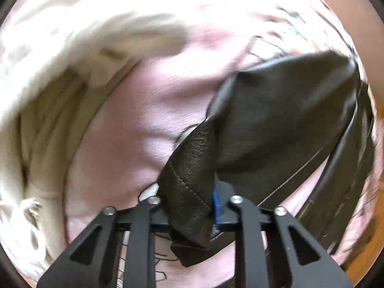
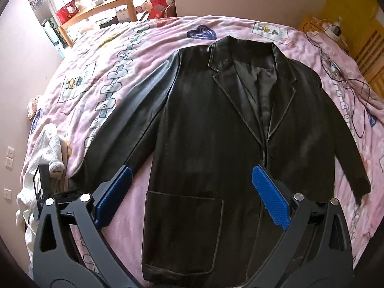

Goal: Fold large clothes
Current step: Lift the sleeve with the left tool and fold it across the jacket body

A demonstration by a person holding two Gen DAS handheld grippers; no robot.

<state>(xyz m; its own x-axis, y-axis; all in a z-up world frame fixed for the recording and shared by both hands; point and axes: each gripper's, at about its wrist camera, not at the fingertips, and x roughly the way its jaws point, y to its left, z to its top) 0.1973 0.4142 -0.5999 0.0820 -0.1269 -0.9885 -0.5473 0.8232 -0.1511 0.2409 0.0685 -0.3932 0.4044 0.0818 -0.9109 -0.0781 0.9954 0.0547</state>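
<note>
The left gripper (image 1: 192, 206) fingers pinch the heavy, stiff leather jacket's (image 2: 216, 144) sleeve cuff (image 1: 189, 184) (slippery, so grip seams), while the right gripper (image 2: 192, 199) fingers hang spread above its hem.

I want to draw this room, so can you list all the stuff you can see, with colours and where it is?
Leather jacket: one, black, spread flat and open on the bed, collar at the far end.
Bed cover: one, pink with cartoon patches, under the jacket.
White garment: one, cream, bunched at the bed's left edge.
Black cable: one, trailing over the bed's far right corner.
Wooden table: one, light brown, cluttered, by the window beyond the bed.
Wall switches: three, white, on the left wall.
Left gripper: one, black with blue pads, jaws closed on the jacket's sleeve end.
Right gripper: one, black with blue pads, jaws open above the jacket's lower front.
</note>
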